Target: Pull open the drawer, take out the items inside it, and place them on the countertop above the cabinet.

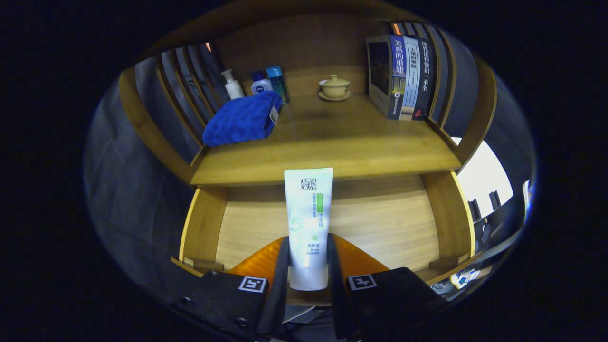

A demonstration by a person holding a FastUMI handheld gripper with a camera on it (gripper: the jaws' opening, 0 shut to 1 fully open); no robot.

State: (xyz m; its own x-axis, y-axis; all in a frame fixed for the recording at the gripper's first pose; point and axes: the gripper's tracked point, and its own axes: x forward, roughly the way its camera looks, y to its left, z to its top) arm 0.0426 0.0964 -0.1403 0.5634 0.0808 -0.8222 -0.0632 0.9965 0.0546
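Both fingers of the gripper clamp the white tube upright over the open drawer. Beyond it, the wooden countertop carries a blue towel at ten o'clock, a lidded cup at twelve, books at one.

The gripper is showing as two dark, matte blocks sitting side by side, each with angular, chamfered edges. Each block is carrying a small square tag near its inner corner, the left tag and the right tag both showing a black pattern on a white border. Small round screws are dotting the top of the left block. Two long, flat, slim fingers are running forward from the blocks, each backed by a faceted wedge widening towards its block, and both are pressing on the tube between them.
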